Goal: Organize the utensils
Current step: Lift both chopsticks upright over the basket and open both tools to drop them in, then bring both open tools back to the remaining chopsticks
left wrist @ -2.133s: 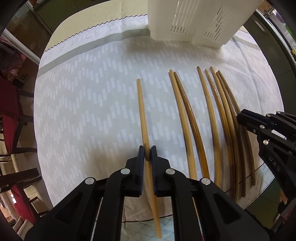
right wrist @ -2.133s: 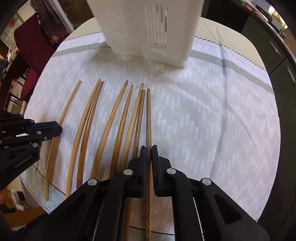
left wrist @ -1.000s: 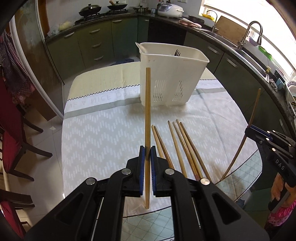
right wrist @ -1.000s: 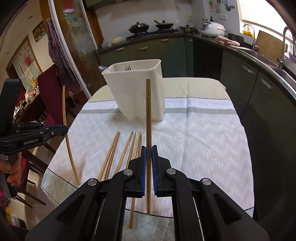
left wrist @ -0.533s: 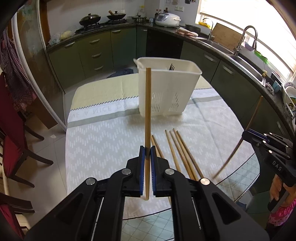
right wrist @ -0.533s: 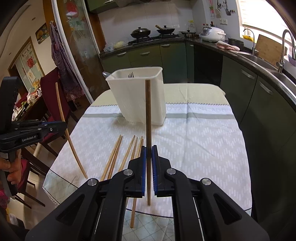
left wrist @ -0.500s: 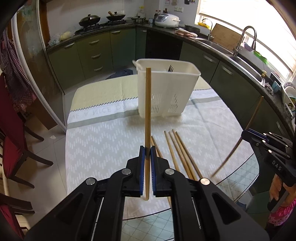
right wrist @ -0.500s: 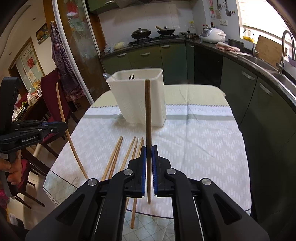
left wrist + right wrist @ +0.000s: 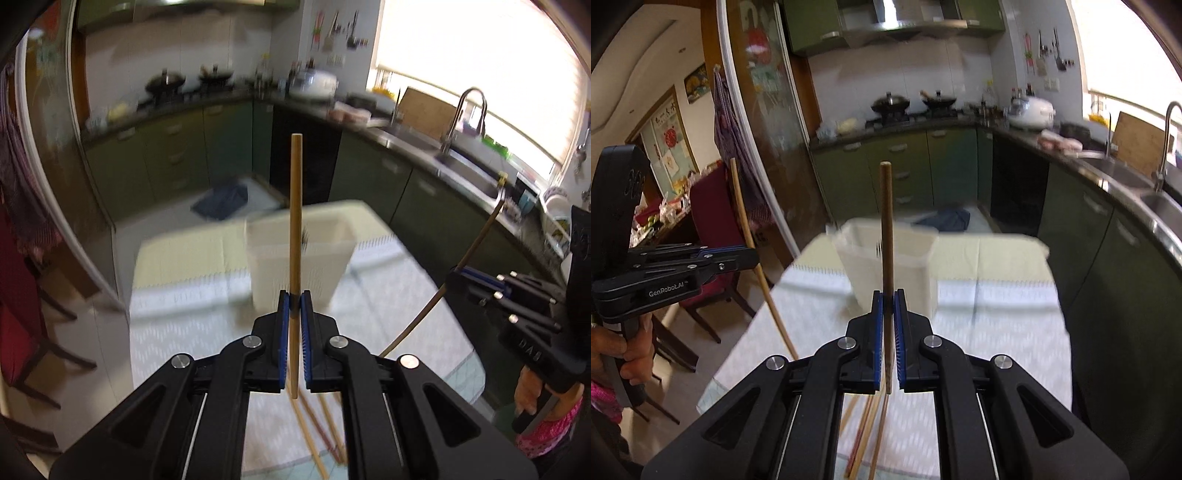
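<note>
Left gripper [image 9: 294, 295] clamped shut on a pale bamboo chopstick [image 9: 295, 206], upright above the worktop [image 9: 184, 332]. Right gripper [image 9: 888, 297] pinched on a darker chopstick [image 9: 886, 221], likewise upright. Behind both, blurred white utensil basket [image 9: 886, 258]. Spare chopsticks [image 9: 317, 443] mostly hidden under fingers [image 9: 282, 321].

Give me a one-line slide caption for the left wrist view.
Left gripper holds a light chopstick upright before the white basket; right gripper holds a darker chopstick.
</note>
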{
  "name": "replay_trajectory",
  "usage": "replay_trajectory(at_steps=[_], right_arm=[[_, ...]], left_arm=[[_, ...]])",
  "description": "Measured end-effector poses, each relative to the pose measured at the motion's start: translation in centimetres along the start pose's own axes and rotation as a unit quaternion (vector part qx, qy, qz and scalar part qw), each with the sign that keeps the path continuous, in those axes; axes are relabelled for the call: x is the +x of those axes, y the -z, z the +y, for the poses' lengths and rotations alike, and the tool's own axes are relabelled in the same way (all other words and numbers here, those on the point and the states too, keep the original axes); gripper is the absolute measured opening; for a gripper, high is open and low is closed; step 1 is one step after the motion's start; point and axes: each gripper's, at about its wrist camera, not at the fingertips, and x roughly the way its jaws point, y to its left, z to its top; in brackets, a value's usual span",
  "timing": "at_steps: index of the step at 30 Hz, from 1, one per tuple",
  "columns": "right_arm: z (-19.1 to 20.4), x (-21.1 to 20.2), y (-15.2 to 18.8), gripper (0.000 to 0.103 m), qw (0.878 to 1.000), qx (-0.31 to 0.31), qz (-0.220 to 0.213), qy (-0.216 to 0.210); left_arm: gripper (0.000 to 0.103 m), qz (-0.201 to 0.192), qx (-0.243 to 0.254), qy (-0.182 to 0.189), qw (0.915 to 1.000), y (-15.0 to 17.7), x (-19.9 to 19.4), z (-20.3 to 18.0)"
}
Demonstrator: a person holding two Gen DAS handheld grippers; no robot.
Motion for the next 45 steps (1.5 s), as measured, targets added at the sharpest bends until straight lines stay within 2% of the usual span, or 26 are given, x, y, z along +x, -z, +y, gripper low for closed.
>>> replay_trajectory(at_steps=[4, 9, 11, 14, 17, 21, 28, 33, 36, 38, 41, 45], right_arm=[[0.1, -0.8, -4.6, 0.007, 0.999, 0.003, -0.042, -0.003], [0.1, -0.3, -9.3, 0.007, 0.996, 0.012, -0.087, -0.004], [-0.1, 0.7, -10.8, 0.007, 0.995, 0.015, -0.099, 0.006], [-0.3, 2.9, -11.9, 0.007, 0.995, 0.015, -0.099, 0.018], [-0.9, 6.5, -11.9, 0.007, 0.997, 0.013, -0.074, 0.030], [-1.8, 11.2, -10.7, 0.007, 0.999, 0.014, -0.027, 0.035], [-2.0, 14.9, -8.4, 0.007, 0.999, 0.005, 0.019, 0.037], [-1.8, 14.6, -7.8, 0.007, 0.999, 0.004, 0.020, 0.037], [-1.7, 13.0, -7.4, 0.007, 0.999, 0.011, 0.011, 0.028], [-1.5, 11.4, -6.9, 0.016, 1.000, 0.012, 0.002, 0.022], [-1.3, 8.7, -4.7, 0.018, 1.000, 0.009, 0.002, 0.010], [-1.4, 6.3, -0.4, 0.018, 1.000, 0.001, 0.025, 0.007]], left_arm=[[0.006, -0.061, 0.002, 0.007, 0.9981, -4.1, -1.3, -0.6], [0.006, -0.144, 0.009, -0.010, 0.9895, -8.2, -0.9, -0.9], [0.006, -0.165, 0.010, -0.019, 0.9860, -8.9, 0.3, -0.8], [0.006, -0.172, 0.009, -0.025, 0.9848, -9.3, 3.0, -0.5], [0.006, -0.147, 0.000, -0.030, 0.9886, -9.1, 6.5, 0.2], [0.006, -0.092, -0.011, -0.037, 0.9950, -8.4, 10.4, 1.0], [0.006, -0.040, -0.004, -0.041, 0.9983, -6.8, 12.5, 1.4], [0.006, -0.030, 0.001, -0.042, 0.9987, -5.9, 12.2, 0.7], [0.007, -0.027, 0.001, -0.037, 0.9990, -5.5, 11.4, 0.6], [0.011, -0.027, 0.003, -0.035, 0.9990, -5.2, 10.4, 0.4], [0.023, -0.022, -0.003, -0.028, 0.9994, -4.1, 8.9, 0.3], [0.024, 0.021, -0.012, -0.022, 0.9995, -1.1, 7.9, 0.4]])
